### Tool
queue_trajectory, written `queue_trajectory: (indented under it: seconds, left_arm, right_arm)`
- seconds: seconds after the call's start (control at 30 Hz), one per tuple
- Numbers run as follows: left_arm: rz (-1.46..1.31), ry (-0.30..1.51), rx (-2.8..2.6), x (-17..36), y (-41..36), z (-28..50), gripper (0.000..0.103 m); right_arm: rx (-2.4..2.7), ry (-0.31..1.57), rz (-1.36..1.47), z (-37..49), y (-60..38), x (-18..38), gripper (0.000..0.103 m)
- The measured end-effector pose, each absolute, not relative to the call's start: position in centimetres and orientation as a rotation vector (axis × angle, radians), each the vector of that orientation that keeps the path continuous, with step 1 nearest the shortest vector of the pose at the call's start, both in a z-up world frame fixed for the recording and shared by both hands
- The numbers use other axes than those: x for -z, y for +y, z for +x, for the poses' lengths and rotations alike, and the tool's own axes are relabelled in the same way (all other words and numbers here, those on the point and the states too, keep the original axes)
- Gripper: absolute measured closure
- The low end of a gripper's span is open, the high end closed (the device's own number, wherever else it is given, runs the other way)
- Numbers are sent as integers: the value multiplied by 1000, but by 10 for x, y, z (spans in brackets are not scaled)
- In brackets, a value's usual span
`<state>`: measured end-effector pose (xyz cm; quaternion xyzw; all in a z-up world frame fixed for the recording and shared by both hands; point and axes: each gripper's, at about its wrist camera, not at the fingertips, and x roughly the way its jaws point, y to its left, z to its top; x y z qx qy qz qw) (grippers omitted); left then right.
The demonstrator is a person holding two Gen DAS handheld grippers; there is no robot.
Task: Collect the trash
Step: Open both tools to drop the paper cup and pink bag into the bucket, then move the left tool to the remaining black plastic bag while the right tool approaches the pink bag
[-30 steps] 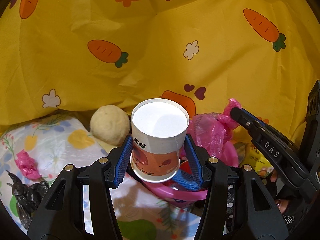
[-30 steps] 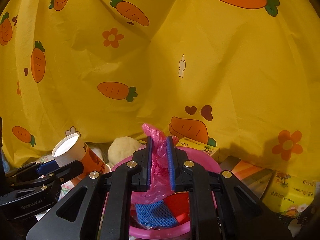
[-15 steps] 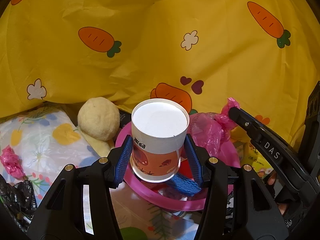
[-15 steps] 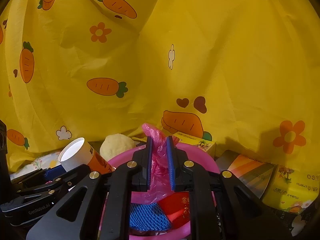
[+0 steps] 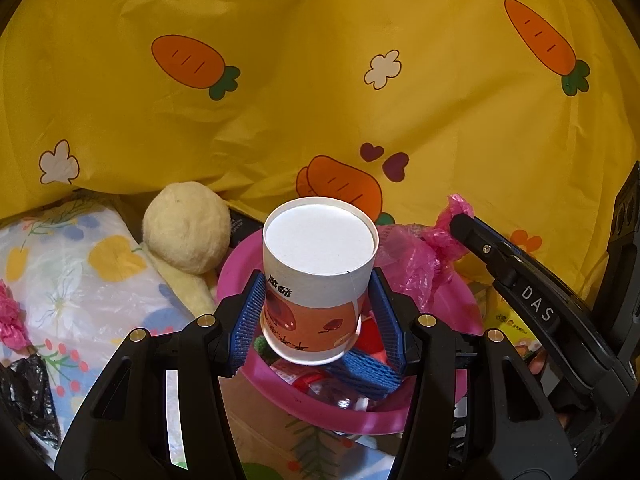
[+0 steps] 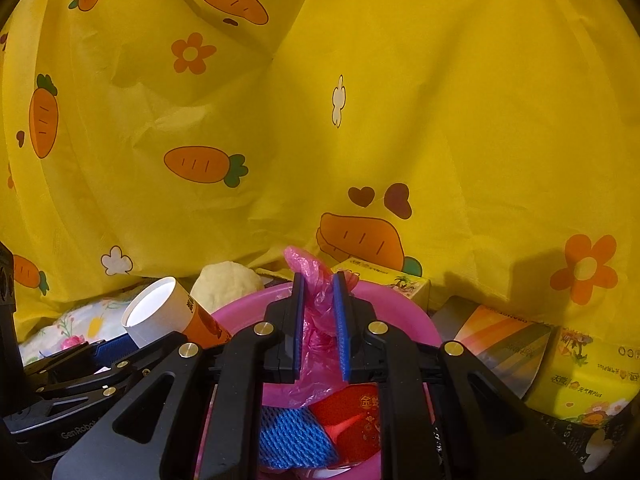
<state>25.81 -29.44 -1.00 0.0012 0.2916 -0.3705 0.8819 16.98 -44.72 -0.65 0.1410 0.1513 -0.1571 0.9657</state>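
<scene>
My left gripper is shut on a white and orange paper cup and holds it over the near rim of a pink basin. The cup also shows in the right wrist view. My right gripper is shut on a crumpled pink plastic bag above the same basin. The bag also shows in the left wrist view. In the basin lie a blue foam net and a red packet.
A yellow carrot-print cloth hangs behind everything. A cream plush ball sits left of the basin. A pink scrap and a black bag lie at the far left. Yellow boxes stand at the right.
My left gripper has carried the cup to the right, from beside the basin to over its near rim. My right gripper still holds the pink bag above the basin, little moved.
</scene>
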Motion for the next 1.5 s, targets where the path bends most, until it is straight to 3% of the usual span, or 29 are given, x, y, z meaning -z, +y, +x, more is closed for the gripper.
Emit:
queue_trajectory:
  seconds: [0.23, 0.4, 0.43, 0.47, 0.53, 0.6, 0.73, 0.97, 1.17, 1.5]
  left_arm:
    - [-7, 630, 777, 16, -299, 262, 49]
    - [-21, 642, 784, 20, -299, 264, 48]
    - [-16, 638, 787, 21, -300, 263, 47]
    - [-12, 634, 786, 21, -300, 263, 44]
    - [-13, 628, 768, 21, -297, 262, 25]
    - [-32, 622, 751, 20, -292, 263, 16]
    - [-46, 593, 690, 16, -279, 261, 7]
    - [-36, 539, 611, 8, -252, 248, 6]
    - [-15, 483, 538, 1, -221, 227, 6]
    - [11, 476, 339, 3, -148, 200, 6]
  right_arm:
    - [326, 307, 287, 172, -449, 9, 87]
    - [326, 320, 298, 174, -453, 12, 77]
    - [326, 320, 301, 174, -454, 12, 71]
    - [328, 318, 304, 173, -454, 13, 63]
    - [333, 313, 306, 172, -455, 12, 56]
    - [336, 309, 303, 171, -455, 12, 52]
    - [345, 297, 299, 166, -453, 10, 42]
    - [372, 274, 261, 156, -442, 6, 20]
    - [392, 243, 231, 140, -425, 2, 7]
    - [273, 236, 182, 122, -361, 2, 6]
